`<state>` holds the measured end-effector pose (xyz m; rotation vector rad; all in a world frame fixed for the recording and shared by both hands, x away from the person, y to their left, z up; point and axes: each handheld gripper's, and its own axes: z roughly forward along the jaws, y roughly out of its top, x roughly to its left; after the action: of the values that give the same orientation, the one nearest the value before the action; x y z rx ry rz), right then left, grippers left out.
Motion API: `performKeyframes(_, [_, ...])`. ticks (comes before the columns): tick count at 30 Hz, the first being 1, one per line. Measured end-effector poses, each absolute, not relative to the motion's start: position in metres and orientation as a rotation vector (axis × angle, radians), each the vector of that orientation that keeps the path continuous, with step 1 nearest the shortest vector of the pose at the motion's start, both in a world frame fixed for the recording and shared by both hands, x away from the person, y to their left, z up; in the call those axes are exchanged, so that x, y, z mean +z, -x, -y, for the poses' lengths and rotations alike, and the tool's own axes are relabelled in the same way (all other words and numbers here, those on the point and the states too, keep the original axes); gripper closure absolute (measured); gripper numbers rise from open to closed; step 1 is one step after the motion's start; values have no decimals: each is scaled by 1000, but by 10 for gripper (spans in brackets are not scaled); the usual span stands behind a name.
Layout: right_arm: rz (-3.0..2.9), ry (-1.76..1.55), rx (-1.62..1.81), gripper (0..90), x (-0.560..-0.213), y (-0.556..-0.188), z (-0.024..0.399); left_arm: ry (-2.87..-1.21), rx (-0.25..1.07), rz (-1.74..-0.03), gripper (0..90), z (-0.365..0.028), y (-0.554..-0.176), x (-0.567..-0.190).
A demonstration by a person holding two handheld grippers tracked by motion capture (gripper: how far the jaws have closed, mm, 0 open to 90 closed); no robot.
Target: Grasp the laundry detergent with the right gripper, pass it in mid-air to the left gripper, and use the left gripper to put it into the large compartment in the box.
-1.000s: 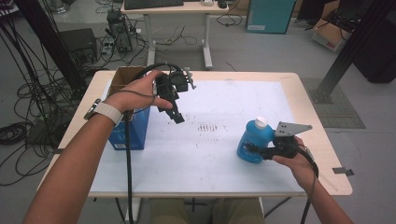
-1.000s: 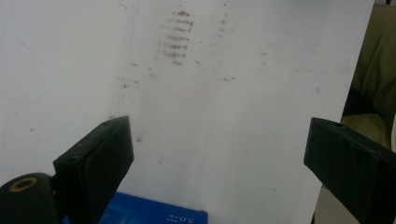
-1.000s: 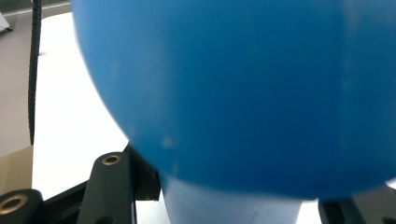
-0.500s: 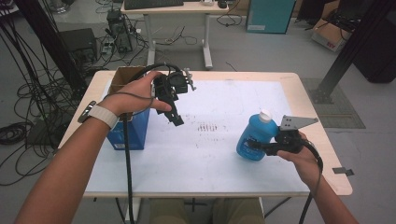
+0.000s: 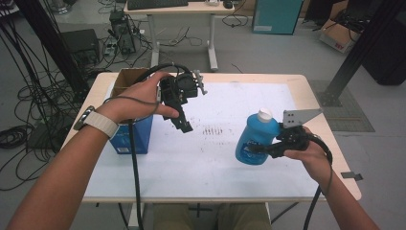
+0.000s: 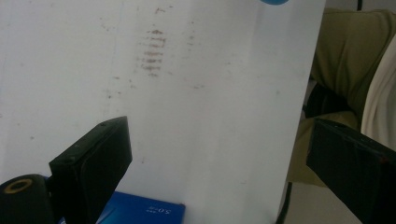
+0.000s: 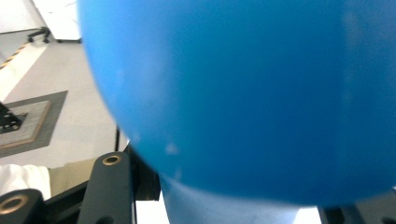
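Bottle (image 5: pixel 254 138), blue with white cap, pinched low on its body in right tongs (image 5: pixel 265 148) above bench (image 5: pixel 201 163) near right edge: best kept upright, grip firm, lifted slowly, while left tongs (image 6: pixel 219 163), spread and empty, steady it.

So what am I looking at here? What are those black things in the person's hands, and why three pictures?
A person holds a hand-held two-jaw clamp in each hand. The high view looks down on the white table. The other two come from cameras riding on the clamps. The right gripper is shut on a blue bottle with a white cap, seen as a blue blur up close. The left gripper hangs above the table, jaws apart and empty. A blue box stands at the table's left edge.
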<state>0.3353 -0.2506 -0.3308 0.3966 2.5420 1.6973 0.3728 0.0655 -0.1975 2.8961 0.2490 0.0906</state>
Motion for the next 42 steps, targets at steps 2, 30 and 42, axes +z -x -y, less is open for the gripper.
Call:
performKeyframes(2, [-2547,-368,1704,430,-326,-336,247,-2879,88,-261,71,-63,-367,-194])
performKeyframes(30, [-2691,-121,1644,430,-294,-364,181,-2886,96,-179,65,-40,-356,-169])
performKeyframes(42, [-2725,-32,1602,431,-296,-377,149,-2855,69,-220,61,-40,-359,-172])
